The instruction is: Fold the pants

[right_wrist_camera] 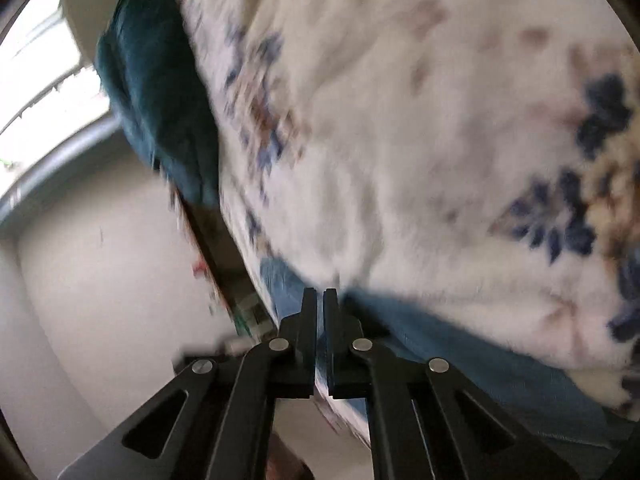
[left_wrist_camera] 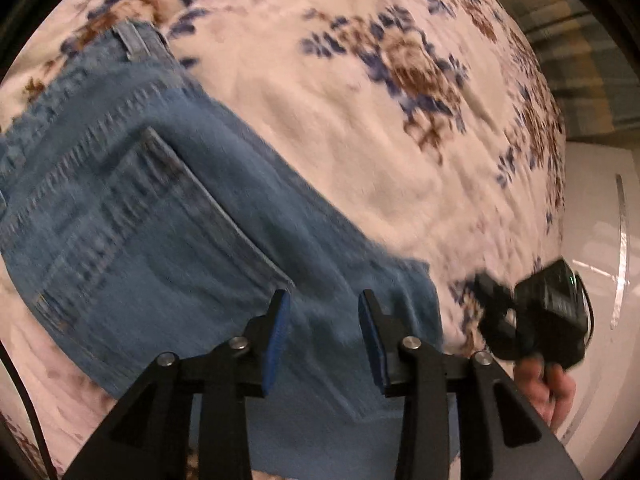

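Lying on the floral blanket (left_wrist_camera: pixel 360 128), the jeans (left_wrist_camera: pixel 152 216) show their back pocket (left_wrist_camera: pixel 152 236) and a belt loop (left_wrist_camera: pixel 134 42), the waistband toward the blanket's upper left in the left wrist view. Above the jeans hangs the left gripper (left_wrist_camera: pixel 324 320), its blue-padded jaws spread with a clear gap; denim lies beneath them but the pads press on nothing. To the right of the jeans' near corner, at the blanket's edge, the right gripper (left_wrist_camera: pixel 536 320) shows as a blurred black body, with a hand (left_wrist_camera: pixel 548 388) under it.

From the right wrist view, the right gripper (right_wrist_camera: pixel 320 300) has its jaws drawn nearly together, with only a thin slit left. A blue denim edge (right_wrist_camera: pixel 440 352) of the jeans runs along the blanket's lower border, just behind the fingertips; whether cloth sits in the slit cannot be told through the blur. A dark teal cloth (right_wrist_camera: pixel 156 96) lies against the blanket's left side.
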`<state>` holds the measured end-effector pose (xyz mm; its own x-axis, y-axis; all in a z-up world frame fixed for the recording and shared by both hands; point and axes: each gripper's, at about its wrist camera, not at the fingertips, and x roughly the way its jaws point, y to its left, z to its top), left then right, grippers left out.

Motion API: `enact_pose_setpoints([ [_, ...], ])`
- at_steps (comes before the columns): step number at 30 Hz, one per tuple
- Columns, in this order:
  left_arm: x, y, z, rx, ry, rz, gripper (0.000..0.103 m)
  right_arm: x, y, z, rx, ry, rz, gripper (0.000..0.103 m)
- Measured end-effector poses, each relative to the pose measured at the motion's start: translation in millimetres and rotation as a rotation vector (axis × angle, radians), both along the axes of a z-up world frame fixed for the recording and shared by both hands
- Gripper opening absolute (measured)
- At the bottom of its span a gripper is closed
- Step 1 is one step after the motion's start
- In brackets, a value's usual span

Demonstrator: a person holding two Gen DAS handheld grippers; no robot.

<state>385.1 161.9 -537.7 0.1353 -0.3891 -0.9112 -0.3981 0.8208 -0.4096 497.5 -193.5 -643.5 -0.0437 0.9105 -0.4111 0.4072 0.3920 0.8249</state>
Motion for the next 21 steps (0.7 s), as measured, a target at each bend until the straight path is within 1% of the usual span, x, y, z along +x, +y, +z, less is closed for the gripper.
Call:
enact_pose_setpoints([
  [1, 3, 2, 0, 0.017, -0.009, -0.004, 0.033, -3, 10, 0, -0.024, -0.003, 0.066, 0.064],
  [2, 7, 3, 0, 0.042, -0.016, -0.012, 0.033, -4, 15, -1, -0.037, -0.006, 0.096, 0.077],
  [3, 9, 4, -2, 0.058, -0.021, -0.021, 0.033, -7, 26, -3, -0.037, -0.011, 0.128, 0.080],
  [5, 15, 5, -6, 0.092, -0.022, -0.046, 0.033, -9, 46, -11, -0.018, 0.003, 0.177, 0.080],
  [8, 21, 6, -18, 0.111, -0.010, -0.076, 0.033, -10, 82, -20, -0.062, -0.022, 0.289, 0.079],
  [9, 22, 6, -22, 0.114, -0.002, -0.090, 0.033, -9, 96, -22, -0.086, -0.034, 0.333, 0.068],
  [10, 23, 5, -24, 0.130, 0.008, -0.111, 0.033, -10, 107, -24, -0.150, -0.059, 0.376, 0.031],
  [11, 26, 3, -27, 0.160, 0.024, -0.138, 0.033, -10, 113, -28, -0.186, -0.056, 0.394, 0.017],
  [13, 29, -3, -31, 0.195, 0.025, -0.200, 0.035, -9, 105, -25, -0.202, -0.059, 0.319, 0.012],
  [14, 30, -6, -32, 0.220, 0.023, -0.228, 0.036, -8, 97, -22, -0.188, -0.062, 0.273, 0.011],
  [16, 30, -15, -36, 0.265, 0.021, -0.300, 0.036, -7, 74, -19, -0.142, -0.041, 0.143, 0.005],
  [17, 30, -17, -36, 0.277, 0.018, -0.315, 0.036, -7, 65, -20, -0.111, -0.035, 0.103, 0.003],
  [18, 29, -18, -37, 0.284, 0.014, -0.329, 0.036, -7, 56, -21, -0.106, -0.029, 0.064, 0.003],
  [19, 29, -18, -37, 0.283, 0.013, -0.334, 0.036, -7, 49, -24, -0.100, -0.018, 0.037, 0.003],
  [21, 29, -16, -38, 0.270, 0.020, -0.328, 0.036, -9, 52, -30, -0.121, -0.004, 0.057, 0.003],
])
